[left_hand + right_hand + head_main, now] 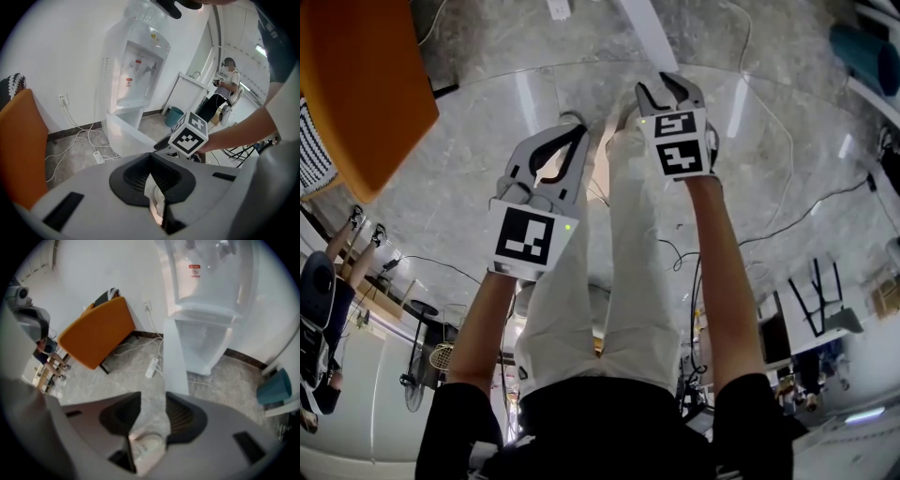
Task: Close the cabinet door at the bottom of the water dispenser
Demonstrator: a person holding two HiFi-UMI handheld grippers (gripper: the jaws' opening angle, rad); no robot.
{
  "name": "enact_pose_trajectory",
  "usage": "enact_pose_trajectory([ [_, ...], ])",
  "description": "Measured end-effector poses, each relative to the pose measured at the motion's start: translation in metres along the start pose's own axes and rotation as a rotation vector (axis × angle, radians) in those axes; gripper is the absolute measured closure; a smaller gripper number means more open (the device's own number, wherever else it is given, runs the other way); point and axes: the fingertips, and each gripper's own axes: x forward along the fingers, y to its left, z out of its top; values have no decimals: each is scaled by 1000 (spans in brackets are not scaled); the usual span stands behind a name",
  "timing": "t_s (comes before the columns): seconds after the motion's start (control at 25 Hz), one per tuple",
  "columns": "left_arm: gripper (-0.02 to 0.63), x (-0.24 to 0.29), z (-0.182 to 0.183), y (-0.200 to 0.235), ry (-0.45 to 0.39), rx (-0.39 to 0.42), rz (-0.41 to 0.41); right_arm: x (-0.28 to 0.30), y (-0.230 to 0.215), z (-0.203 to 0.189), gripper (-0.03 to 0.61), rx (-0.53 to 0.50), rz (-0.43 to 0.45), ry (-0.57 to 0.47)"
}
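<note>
- Head view: left claw (572, 131) and right claw (661, 89) are held low over the floor (469, 178), beside the person's legs.
- Left gripper view: the left claw's jaws are pressed together, empty. The water dispenser (136, 75) is seen ahead, its cabinet door (131, 138) swung out.
- Right gripper view: jaws are spread apart, nothing between them. The door (174, 357) is seen edge-on ahead.
- Handling: the door is best pushed near its free edge until flush.

Wht dispenser (115, 70), orange panel (96, 331), teal bin (274, 387)
</note>
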Motion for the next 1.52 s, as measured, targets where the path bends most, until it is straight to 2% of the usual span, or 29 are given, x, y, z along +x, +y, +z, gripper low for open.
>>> enact_pose_trajectory([
  [0.76, 603, 19, 6, -5, 20, -14, -14, 0, -28, 0, 408, 10, -53, -20],
  [1.04, 603, 34, 21, -9, 7, 34, -21, -5, -52, 2, 408, 29, -77, -38],
  [1.52, 603, 58, 29, -19, 20, 12, -26, -10, -100, 10, 408, 57, -147, -79],
])
